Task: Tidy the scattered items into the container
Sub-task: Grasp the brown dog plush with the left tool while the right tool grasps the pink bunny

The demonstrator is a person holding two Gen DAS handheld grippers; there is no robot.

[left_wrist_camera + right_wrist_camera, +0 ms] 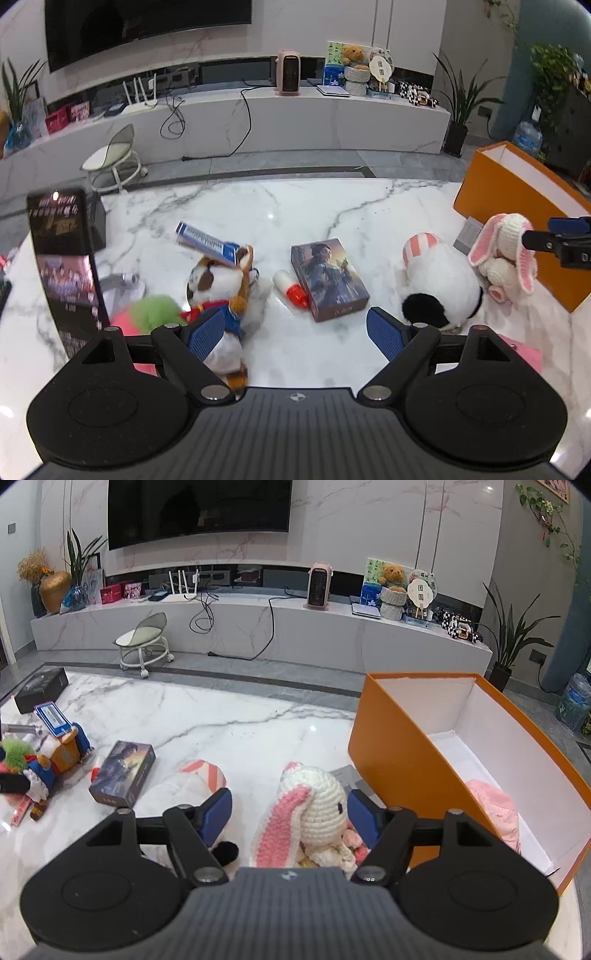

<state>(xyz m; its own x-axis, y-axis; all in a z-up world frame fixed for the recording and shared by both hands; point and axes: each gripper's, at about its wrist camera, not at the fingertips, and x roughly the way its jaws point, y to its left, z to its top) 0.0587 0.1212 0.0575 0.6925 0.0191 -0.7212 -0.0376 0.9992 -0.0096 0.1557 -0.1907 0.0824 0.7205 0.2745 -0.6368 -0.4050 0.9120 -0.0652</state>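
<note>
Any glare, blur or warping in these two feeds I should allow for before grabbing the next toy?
Left wrist view: the dark printed box at the left edge is blurred; a small ceiling-light glint sits on the marble table; the TV bench bows from the fisheye. Right wrist view: sharp on the crochet bunny; the orange box has bent edges and corners go dark.

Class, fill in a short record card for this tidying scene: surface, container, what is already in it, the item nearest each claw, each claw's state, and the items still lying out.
surface: white marble table
container: orange box, open top, white inside
already inside: pink soft item
right claw: open, crochet bunny between its fingers
left claw: open, nothing between its fingers
still out: picture box, raccoon plush, black-and-white plush, red-capped bottle
</note>
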